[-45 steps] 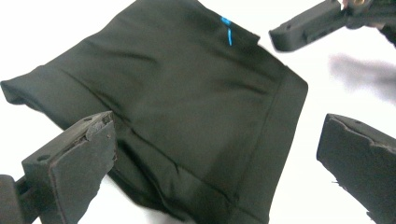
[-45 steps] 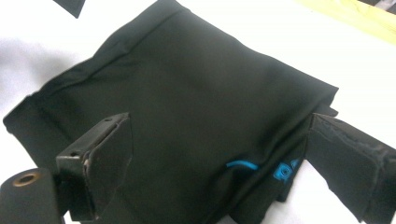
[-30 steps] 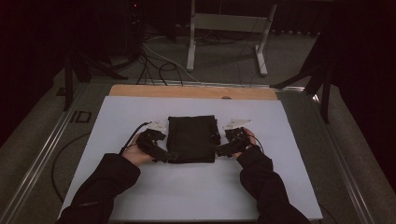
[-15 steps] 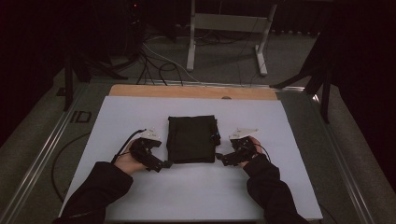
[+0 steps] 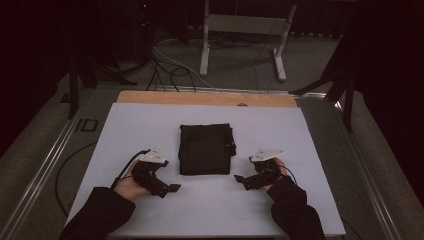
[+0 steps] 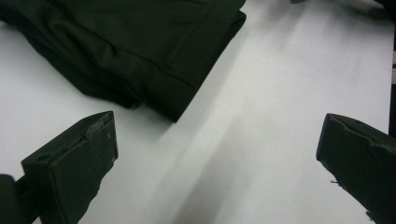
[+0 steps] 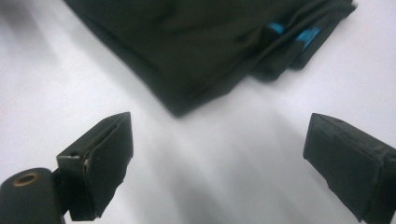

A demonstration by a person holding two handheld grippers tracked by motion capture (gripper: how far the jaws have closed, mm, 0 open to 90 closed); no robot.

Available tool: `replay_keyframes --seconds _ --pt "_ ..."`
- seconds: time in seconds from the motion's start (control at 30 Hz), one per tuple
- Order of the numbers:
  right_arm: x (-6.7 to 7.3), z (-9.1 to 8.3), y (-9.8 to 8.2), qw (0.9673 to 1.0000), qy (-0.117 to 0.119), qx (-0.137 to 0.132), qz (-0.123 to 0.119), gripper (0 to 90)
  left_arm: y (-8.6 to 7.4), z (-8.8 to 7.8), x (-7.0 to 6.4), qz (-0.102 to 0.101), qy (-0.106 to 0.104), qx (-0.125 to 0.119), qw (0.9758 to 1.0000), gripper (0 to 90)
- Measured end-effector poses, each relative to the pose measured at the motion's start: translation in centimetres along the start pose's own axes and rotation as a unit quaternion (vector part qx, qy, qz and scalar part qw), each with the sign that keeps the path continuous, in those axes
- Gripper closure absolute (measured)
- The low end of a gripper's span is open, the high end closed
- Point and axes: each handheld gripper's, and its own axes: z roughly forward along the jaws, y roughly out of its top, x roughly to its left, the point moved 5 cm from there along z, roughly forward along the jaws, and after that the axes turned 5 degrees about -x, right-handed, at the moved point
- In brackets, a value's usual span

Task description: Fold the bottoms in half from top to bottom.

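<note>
Two grippers sit low over the near half of the white worktop (image 5: 310,135), one at each side of a folded black cloth (image 5: 205,148) that lies flat near the worktop's middle. The left gripper (image 5: 172,187) hangs just off the cloth's near left corner, the right gripper (image 5: 239,178) just off its near right corner; neither touches the fabric. Both have their jaws spread wide with nothing between them, which the gripper views make plain: bare white surface fills each gap.

No brand or lettering can be read anywhere; a small dark mark on the grey frame beside the worktop's far left corner is too blurred to make out.

The cloth is soft, matte and folded into a squarish stack with several layers. In the left gripper view its near corner (image 6: 177,100) shows a stitched hem and rounded fold edges. The right gripper view adds a detail that the left one lacks: bright blue patches (image 7: 299,32) tucked between the layers along the cloth's side, seen from above as a tiny speck at the right edge. The jaw pads are blocky, black and scuffed. A strip of bare wood (image 5: 200,97) runs along the worktop's far edge. Each gripper carries a pale three-cornered plate on top.
</note>
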Motion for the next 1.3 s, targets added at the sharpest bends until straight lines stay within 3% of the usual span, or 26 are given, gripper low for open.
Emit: replay_keyframes --seconds 0.6,0.9,1.3 --pt "0.9 -3.5 -3.2 0.9998 -0.017 -0.002 -0.007 8.2 -3.7 -1.6 0.1 -0.006 0.017 0.006 0.9998 0.4" --pt "0.9 -5.1 -4.3 0.9996 -0.026 -0.007 0.001 8.2 -5.0 -2.5 0.0 -0.012 0.02 0.002 0.9997 0.4" --pt "0.7 -7.0 -5.7 0.9986 -0.044 -0.018 0.021 8.2 -7.2 -4.4 0.6 -0.032 0.044 -0.004 0.9985 0.4"
